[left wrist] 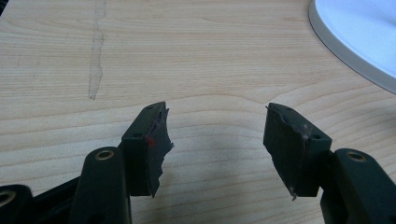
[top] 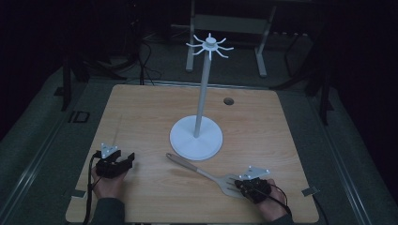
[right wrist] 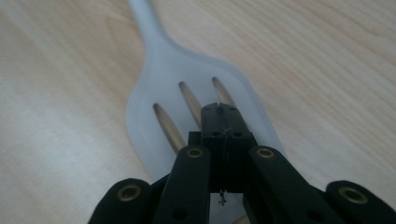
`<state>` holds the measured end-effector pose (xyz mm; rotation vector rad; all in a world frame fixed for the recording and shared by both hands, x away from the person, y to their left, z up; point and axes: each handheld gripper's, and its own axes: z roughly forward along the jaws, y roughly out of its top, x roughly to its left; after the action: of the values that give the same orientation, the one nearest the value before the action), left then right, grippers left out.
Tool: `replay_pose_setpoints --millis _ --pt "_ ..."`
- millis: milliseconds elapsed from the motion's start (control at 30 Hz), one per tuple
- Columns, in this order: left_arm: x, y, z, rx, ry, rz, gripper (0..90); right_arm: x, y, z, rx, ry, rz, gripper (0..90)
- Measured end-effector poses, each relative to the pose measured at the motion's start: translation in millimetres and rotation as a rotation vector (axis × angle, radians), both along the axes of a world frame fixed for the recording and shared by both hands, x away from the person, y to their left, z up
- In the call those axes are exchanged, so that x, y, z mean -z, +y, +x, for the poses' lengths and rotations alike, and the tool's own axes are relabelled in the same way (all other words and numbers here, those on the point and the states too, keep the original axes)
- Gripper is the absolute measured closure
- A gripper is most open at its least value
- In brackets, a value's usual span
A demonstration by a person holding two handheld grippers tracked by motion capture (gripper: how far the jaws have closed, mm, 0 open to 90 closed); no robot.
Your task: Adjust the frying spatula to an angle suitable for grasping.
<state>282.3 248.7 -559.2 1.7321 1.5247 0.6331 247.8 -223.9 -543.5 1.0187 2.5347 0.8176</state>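
High view: white hook stand (top: 196, 137) sits at worktop (top: 141, 112) centre, at 11 o'clock from the right gripper (top: 244, 183), nothing between. Slotted pale spatula (top: 206, 174) lies flat at 5 o'clock of the stand base, handle toward 10 o'clock. Right jaws pressed together over its blade; left gripper (left wrist: 215, 140) jaws wide, empty.

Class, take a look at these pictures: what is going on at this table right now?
A person at a wooden table holds a hand-held gripper in each hand. The right hand-held gripper has its jaws shut and sits over the slotted head of a pale spatula lying flat on the table; whether it touches the spatula is unclear. The left hand-held gripper rests open over bare wood. A white stand with hooks on top stands behind, nothing hanging on it.
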Motion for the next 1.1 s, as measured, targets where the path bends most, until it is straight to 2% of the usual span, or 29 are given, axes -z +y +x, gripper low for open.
replay_pose_setpoints --millis 200,333,733,967,1100 --pt "0.0 -0.1 -0.2 -0.002 0.0 0.0 40.3 -0.7 3.0 -9.4 -0.024 0.003 -0.001 89.9" --pt "-0.3 0.5 -0.5 -0.005 -0.001 -0.003 40.3 -3.6 7.0 -18.3 -0.042 0.009 0.015 89.8" --pt "-0.3 0.6 -0.6 -0.005 -0.001 -0.002 40.2 -15.2 9.2 -17.6 -0.026 0.013 0.039 89.8" --pt "-0.3 0.7 -0.6 -0.005 -0.002 -0.003 40.2 -15.1 14.9 -24.3 -0.054 0.034 0.052 88.1" --pt "-0.2 0.5 -0.6 -0.004 0.0 -0.001 40.2 -23.3 16.9 -23.2 -0.05 0.026 0.082 81.5"
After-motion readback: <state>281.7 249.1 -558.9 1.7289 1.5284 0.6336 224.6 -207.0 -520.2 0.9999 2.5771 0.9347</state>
